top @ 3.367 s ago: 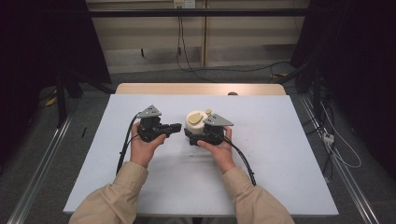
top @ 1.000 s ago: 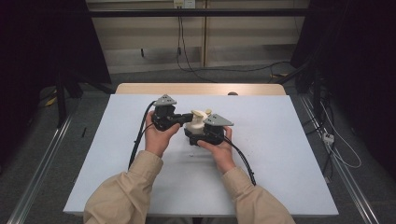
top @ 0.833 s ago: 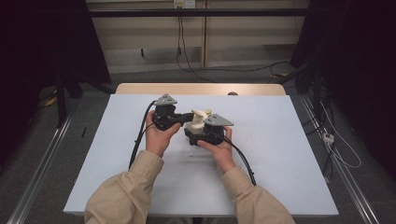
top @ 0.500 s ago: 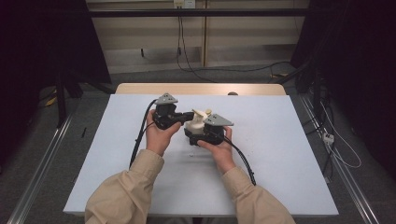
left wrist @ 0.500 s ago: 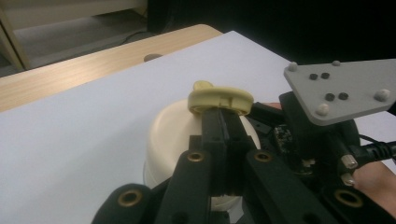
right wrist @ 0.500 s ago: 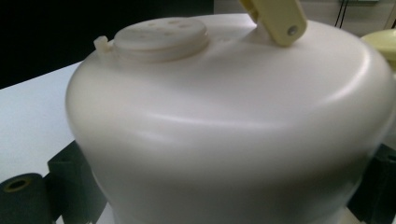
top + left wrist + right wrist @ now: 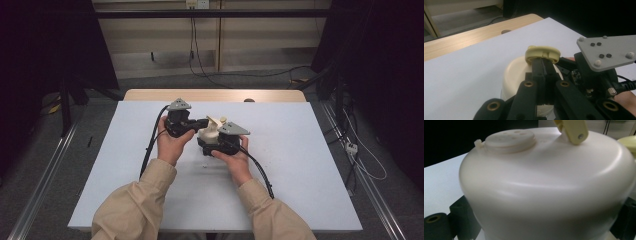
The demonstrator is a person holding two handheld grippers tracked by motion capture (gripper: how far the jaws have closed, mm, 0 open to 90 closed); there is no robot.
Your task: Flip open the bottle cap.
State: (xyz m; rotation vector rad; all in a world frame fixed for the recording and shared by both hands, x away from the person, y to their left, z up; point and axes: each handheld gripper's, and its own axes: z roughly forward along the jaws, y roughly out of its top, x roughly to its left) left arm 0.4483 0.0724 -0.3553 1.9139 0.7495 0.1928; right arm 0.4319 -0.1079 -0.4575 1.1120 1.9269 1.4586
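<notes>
Cream jar wedged between the right tongs, with black jaw tips just visible at both lower corners of the right gripper view; pads hidden behind the jar's wall, so contact itself hard to confirm there, though the jar sits clear of the table in the high view, carried by that grip. Jar's base cut off at the bottom edge. On top, a round sprinkle disc with small holes, a tiny tab at its left. Farther back, a pale yellow flip lid, raised and tilted; its hinge arm cut off at the upper edge of the right gripper view. Left tongs closed tight, jaws pressed together right under the lid's rim, tips touching its lower edge; whether any lip of the lid is pinched between them impossible to tell, the tips being tucked beneath. Beyond the left tongs, the right tongs' grey plate and cable plug, partly cut off at the edge. In the high view, jar mostly hidden behind hands and plates, a small white fleck on the table just below the right tongs, too small to identify.
</notes>
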